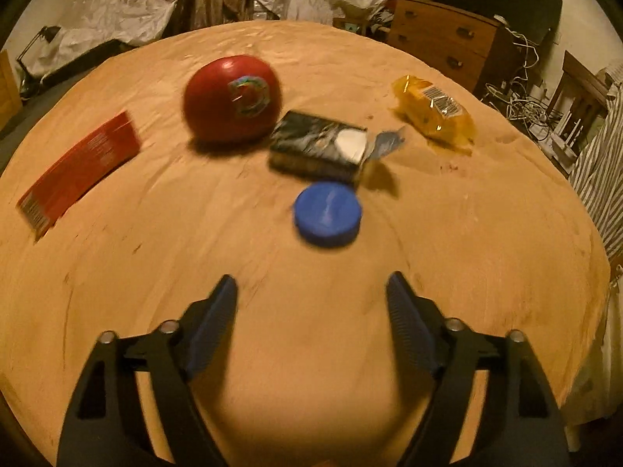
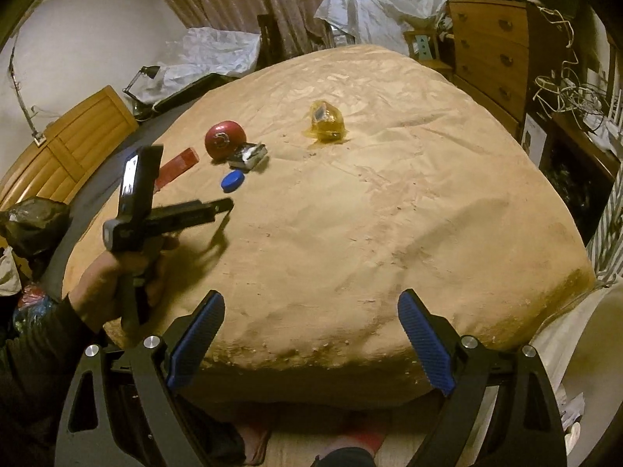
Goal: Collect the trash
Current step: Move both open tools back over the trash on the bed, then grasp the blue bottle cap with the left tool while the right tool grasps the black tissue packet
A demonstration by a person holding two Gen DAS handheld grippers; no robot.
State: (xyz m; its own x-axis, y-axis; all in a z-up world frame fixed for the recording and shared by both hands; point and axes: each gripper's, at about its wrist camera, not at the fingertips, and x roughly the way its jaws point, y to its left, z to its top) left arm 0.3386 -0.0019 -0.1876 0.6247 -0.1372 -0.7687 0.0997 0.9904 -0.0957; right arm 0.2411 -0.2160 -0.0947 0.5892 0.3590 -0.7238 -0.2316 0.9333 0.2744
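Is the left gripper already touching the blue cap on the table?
Apart. In the left wrist view, bare table shows between the open left gripper and the blue cap, which lies beyond the fingertips.

A: Can any of the print be read?

B: No. The red carton (image 1: 80, 169) at the left has white lines of type and a barcode, all blurred.

A: And the yellow wrapper (image 1: 434, 114) at the far right?

B: A white barcode label, digits too small. The round sticker on the red ball (image 1: 231, 97) is unreadable too.
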